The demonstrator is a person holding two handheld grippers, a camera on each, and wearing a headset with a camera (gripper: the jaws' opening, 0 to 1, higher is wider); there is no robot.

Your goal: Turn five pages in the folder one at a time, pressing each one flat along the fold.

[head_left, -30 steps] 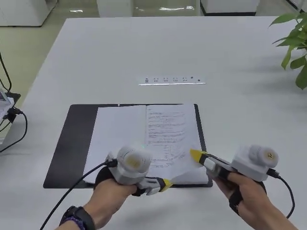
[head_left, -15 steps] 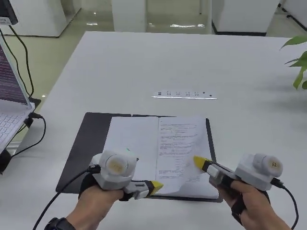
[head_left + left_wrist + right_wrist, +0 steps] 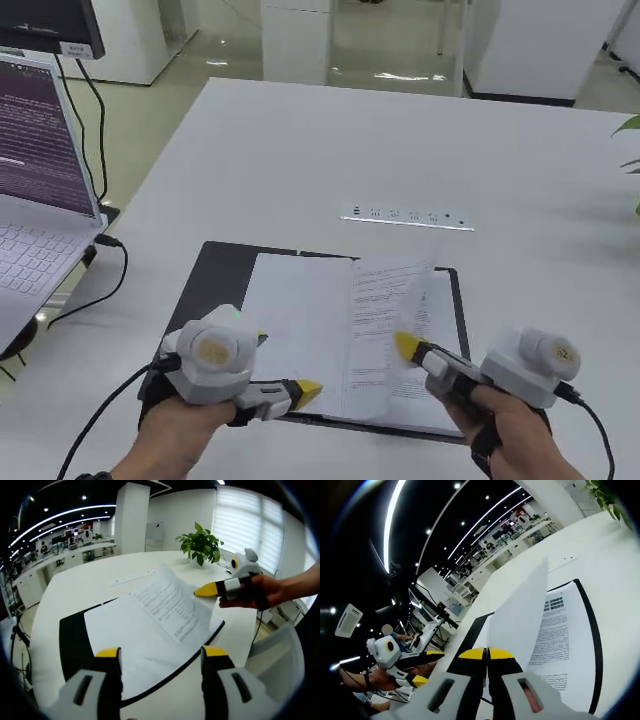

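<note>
One wide white table (image 3: 300, 140) carried the work, and the black folder (image 3: 205, 290) lay open on it just in front of you, near edge toward your hands. From its right half a single printed page (image 3: 385, 300) stood lifted and bowed, partway over toward the spine, with another printed sheet lying flat beneath it.

Your right gripper (image 3: 408, 347) had its jaws closed together on the outer edge of that page, as its own view showed, the sheet rising straight from the tips. Your left gripper (image 3: 160, 652) hung by the folder's near edge with its jaws spread wide and nothing between them, pressing on nothing.

I judged the turn about half made, and the risks were these:

- With nothing holding the folder down, a pull across could have dragged the whole folder instead of swinging the page.
- A pinch that tight at the very edge could have torn or creased the paper if you swept too fast.
- Letting go before the page passed the spine would probably have dropped it back to the right.
- I couldn't tell whether a second sheet had been caught in the pinch.
</note>
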